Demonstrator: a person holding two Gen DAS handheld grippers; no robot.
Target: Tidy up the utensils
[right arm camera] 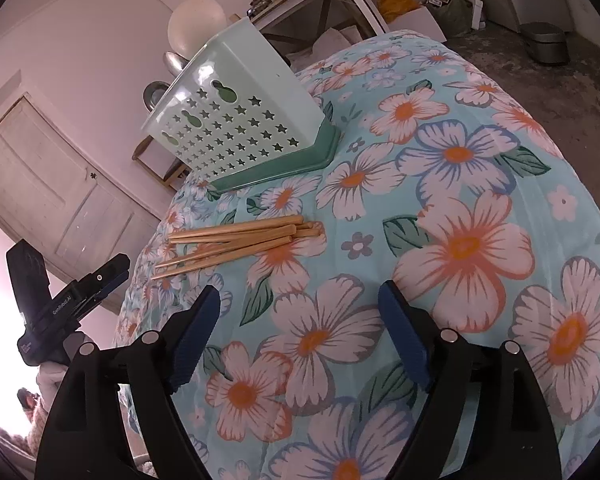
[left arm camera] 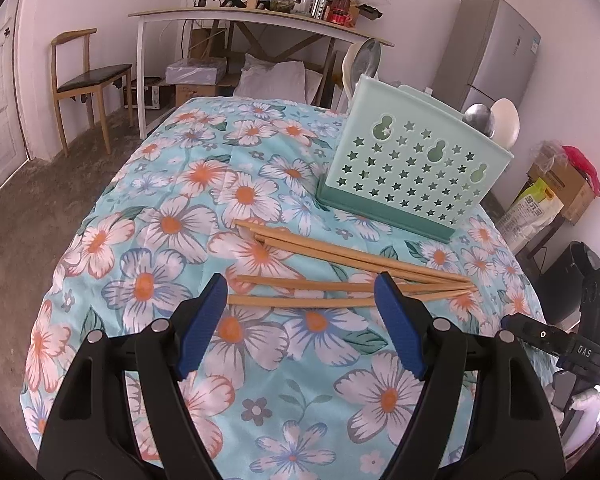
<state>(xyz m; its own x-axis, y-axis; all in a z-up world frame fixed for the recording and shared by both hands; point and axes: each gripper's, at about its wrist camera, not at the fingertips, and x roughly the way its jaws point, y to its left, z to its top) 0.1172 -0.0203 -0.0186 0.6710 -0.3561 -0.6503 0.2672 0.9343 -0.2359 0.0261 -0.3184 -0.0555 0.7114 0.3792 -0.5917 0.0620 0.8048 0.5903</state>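
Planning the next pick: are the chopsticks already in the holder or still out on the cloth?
Out. The chopsticks lie loose on the floral cloth in front of the green holder, which holds only spoons.

Both wrist views look down, close, sharing chopsticks (left arm camera: 340, 276) (opposite sides).

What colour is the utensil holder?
Pale mint green utensil holder with star-shaped holes and a darker teal base; clearest in the left wrist view.

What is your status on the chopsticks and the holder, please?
Left gripper open above chopsticks, nothing held. Right gripper open, empty. Chopsticks loose on the cloth, short of the holder. Nothing in the way.
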